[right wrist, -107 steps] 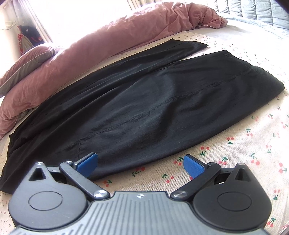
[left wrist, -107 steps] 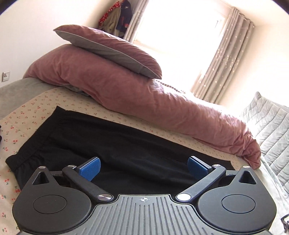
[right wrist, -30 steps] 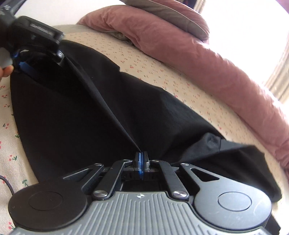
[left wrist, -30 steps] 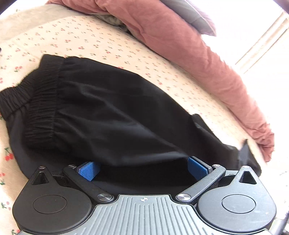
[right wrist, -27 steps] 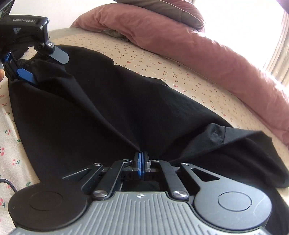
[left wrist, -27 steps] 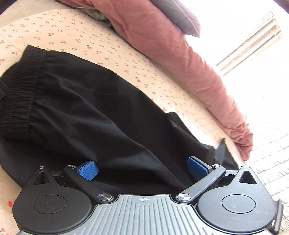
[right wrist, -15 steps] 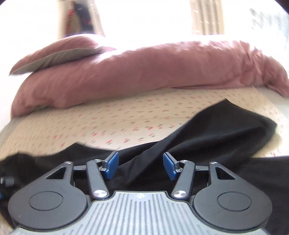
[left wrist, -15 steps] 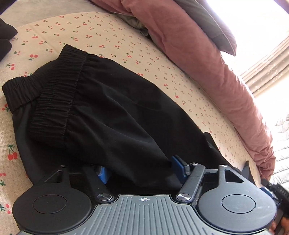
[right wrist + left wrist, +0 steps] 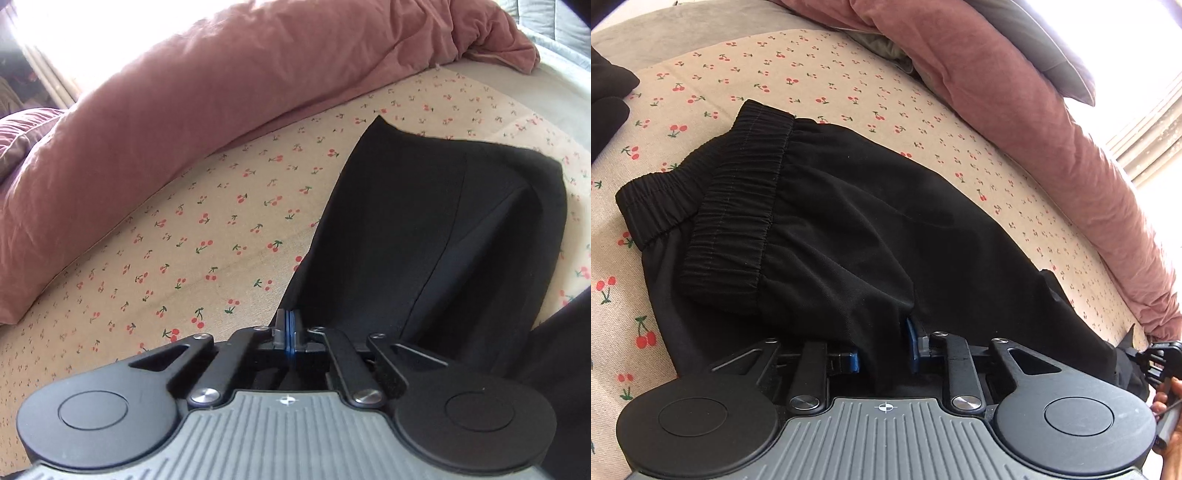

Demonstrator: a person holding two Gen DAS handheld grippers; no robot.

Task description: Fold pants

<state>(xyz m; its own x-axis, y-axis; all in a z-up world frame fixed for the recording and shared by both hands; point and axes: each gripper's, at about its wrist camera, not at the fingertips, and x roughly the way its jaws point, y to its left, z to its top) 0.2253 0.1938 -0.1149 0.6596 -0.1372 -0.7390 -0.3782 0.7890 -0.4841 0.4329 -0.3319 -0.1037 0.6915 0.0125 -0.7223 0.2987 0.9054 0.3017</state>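
Black pants (image 9: 849, 221) lie on the cherry-print sheet (image 9: 812, 81), doubled lengthwise, with the elastic waistband (image 9: 738, 206) at the left. My left gripper (image 9: 882, 350) sits at their near edge just past the waistband. Its jaws are closing, and a bunched fold of black cloth fills the gap between the blue pads (image 9: 910, 341). In the right wrist view the leg end of the pants (image 9: 424, 229) runs up to the right. My right gripper (image 9: 290, 328) is shut, pads together, pinching the left edge of that leg. The right gripper (image 9: 1160, 354) also shows at the far right of the left wrist view.
A long pink duvet (image 9: 184, 110) lies along the far side of the sheet (image 9: 203, 240), with a grey pillow (image 9: 1034, 44) on top. Another dark garment (image 9: 609, 92) sits at the left edge. A hand (image 9: 1169, 398) holds the right tool.
My left jaws went from wide open to closed in on a fold of the pants. The right gripper let go, opened, swung over to the leg end and shut again.
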